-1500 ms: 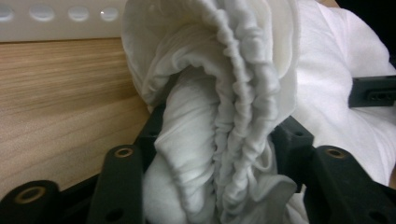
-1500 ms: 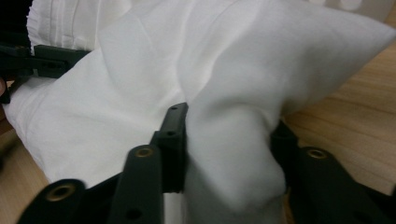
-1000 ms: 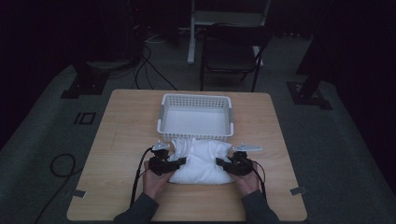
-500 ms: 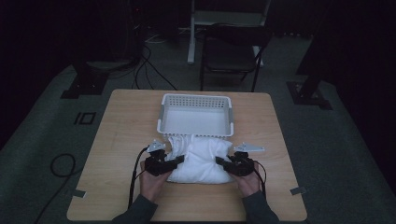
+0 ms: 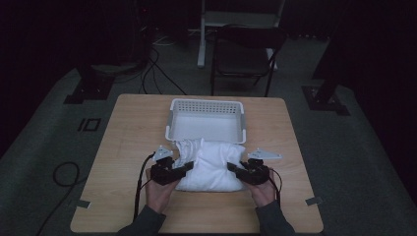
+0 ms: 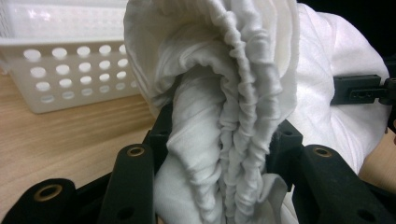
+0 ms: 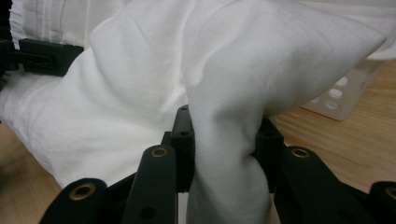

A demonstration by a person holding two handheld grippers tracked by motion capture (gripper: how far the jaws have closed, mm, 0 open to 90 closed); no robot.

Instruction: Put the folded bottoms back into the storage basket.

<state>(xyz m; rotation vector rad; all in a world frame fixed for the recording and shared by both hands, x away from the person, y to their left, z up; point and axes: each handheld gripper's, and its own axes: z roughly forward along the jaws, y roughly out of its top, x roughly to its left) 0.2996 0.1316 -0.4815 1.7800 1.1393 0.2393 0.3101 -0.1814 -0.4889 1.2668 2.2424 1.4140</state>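
High view: folded white garment (image 5: 211, 167) on counter (image 5: 128, 142) just in front of white perforated basket (image 5: 206, 120). Left gripper (image 5: 183, 169) clamped on gathered ribbed edge at garment's left side, right gripper (image 5: 235, 169) pinching bunched fabric at its right side. Jaws of both closed on cloth.

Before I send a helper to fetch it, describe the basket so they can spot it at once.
On the wooden table, look toward the far edge, just beyond the white cloth bundle. The basket is a white rectangular plastic tray; unlike the soft bundle, its stiff walls are dotted with round holes.
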